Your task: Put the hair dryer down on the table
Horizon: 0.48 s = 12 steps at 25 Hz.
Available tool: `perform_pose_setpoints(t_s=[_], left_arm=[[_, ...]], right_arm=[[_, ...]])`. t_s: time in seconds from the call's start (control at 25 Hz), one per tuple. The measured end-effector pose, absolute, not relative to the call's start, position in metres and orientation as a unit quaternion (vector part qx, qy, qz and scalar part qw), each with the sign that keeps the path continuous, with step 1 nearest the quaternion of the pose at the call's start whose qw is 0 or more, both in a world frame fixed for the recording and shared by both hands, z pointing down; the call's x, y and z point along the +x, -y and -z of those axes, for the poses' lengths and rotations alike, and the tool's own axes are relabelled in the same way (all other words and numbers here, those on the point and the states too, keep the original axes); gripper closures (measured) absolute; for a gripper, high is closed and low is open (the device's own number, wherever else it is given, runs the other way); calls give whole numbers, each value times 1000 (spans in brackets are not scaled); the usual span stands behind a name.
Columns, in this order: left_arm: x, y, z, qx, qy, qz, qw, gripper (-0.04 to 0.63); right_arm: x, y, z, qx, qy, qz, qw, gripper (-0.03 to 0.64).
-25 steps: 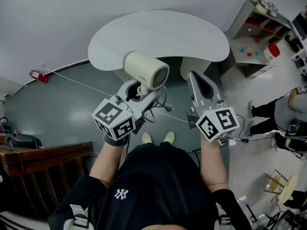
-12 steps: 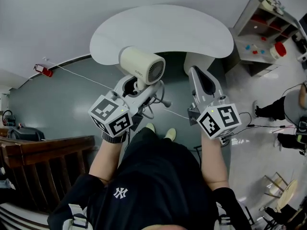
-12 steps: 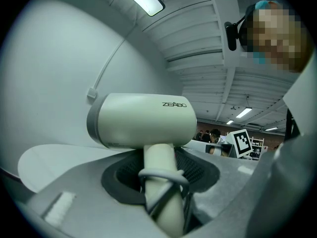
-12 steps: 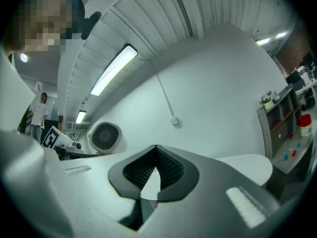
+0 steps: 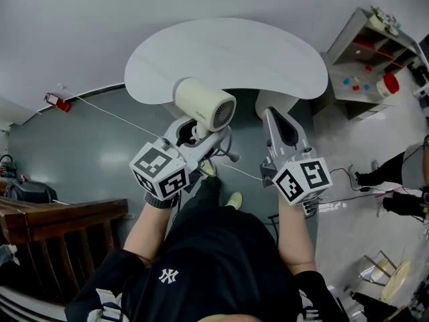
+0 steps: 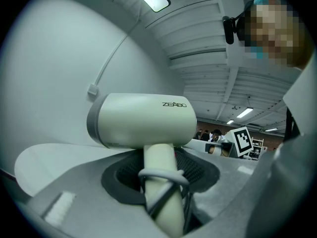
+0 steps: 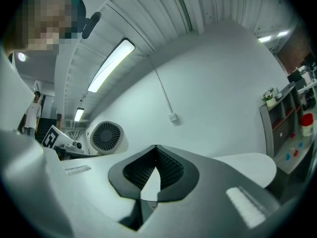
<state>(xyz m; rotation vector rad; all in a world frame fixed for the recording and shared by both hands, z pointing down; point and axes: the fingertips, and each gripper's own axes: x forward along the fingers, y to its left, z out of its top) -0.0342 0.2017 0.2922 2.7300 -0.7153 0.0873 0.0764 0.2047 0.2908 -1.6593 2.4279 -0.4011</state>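
Left tongs (image 5: pixel 192 133) clamp the dryer (image 5: pixel 204 102) by its handle, near the table (image 5: pixel 228 49) — right tongs (image 5: pixel 269 107) closed, empty, alongside.

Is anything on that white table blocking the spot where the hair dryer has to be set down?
Nothing visible does. The table looks bare, and the hair dryer, clamped by its handle in the left gripper, hangs by the table's near edge.

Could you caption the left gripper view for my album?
Left gripper clamps a cream hair dryer by its handle, with the white table beyond.
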Motion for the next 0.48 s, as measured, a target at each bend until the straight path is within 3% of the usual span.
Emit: perform_pose_setpoints(t_s=[0.48], left_arm=[[-45,-80,-319,959,221,-59,164,397]], right_arm=[[54,-85,-310,-577,-801,146,65,595]])
